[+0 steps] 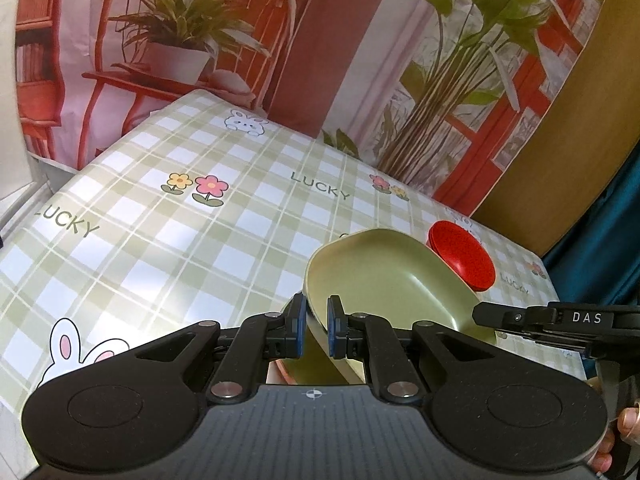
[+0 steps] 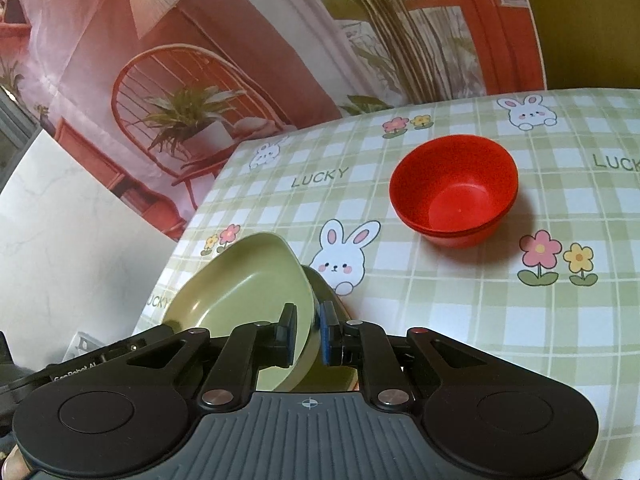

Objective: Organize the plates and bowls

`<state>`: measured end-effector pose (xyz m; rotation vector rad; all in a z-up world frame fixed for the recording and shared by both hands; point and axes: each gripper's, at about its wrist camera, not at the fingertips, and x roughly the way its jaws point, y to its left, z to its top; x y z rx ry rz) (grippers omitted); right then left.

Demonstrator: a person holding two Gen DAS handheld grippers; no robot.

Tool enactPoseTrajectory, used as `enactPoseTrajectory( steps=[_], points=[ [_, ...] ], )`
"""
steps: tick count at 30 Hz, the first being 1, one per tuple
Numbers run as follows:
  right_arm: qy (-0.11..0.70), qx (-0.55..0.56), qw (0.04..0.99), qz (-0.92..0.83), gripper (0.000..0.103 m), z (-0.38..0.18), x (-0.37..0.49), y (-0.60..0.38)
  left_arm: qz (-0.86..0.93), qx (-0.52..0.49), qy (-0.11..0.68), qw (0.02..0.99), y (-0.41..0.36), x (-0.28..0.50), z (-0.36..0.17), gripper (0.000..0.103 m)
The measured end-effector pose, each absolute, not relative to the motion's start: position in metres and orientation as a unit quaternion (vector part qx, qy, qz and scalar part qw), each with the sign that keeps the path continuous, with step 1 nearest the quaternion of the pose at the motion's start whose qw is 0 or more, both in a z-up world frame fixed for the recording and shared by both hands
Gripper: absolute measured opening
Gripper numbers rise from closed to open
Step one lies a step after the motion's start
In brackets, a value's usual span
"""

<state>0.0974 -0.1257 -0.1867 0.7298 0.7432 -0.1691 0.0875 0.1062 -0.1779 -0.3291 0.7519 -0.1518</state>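
Note:
A green oval plate (image 1: 384, 276) is held tilted above the table, gripped from both sides. My left gripper (image 1: 316, 326) is shut on its near rim. My right gripper (image 2: 306, 336) is shut on the opposite rim of the same green plate (image 2: 248, 280); its body also shows in the left wrist view (image 1: 560, 320) at the right. A second green dish edge (image 2: 324, 292) lies just under the plate. Stacked red bowls (image 2: 454, 190) stand upright on the table to the right; they also show in the left wrist view (image 1: 460, 256) behind the plate.
The table has a green checked cloth (image 1: 160, 220) with rabbits, flowers and "LUCKY" print. A printed backdrop (image 1: 200, 40) hangs behind the far edge. A white panel (image 2: 60, 220) stands left of the table.

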Motion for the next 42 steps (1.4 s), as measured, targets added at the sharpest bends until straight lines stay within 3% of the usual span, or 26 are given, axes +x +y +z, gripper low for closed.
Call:
enactPoseTrajectory(
  steps=[42],
  points=[
    [0.4, 0.285, 0.866, -0.092, 0.013, -0.212, 0.112, -0.111, -0.062, -0.144, 0.419, 0.894, 0.1, 0.107, -0.218, 0.012]
  ],
)
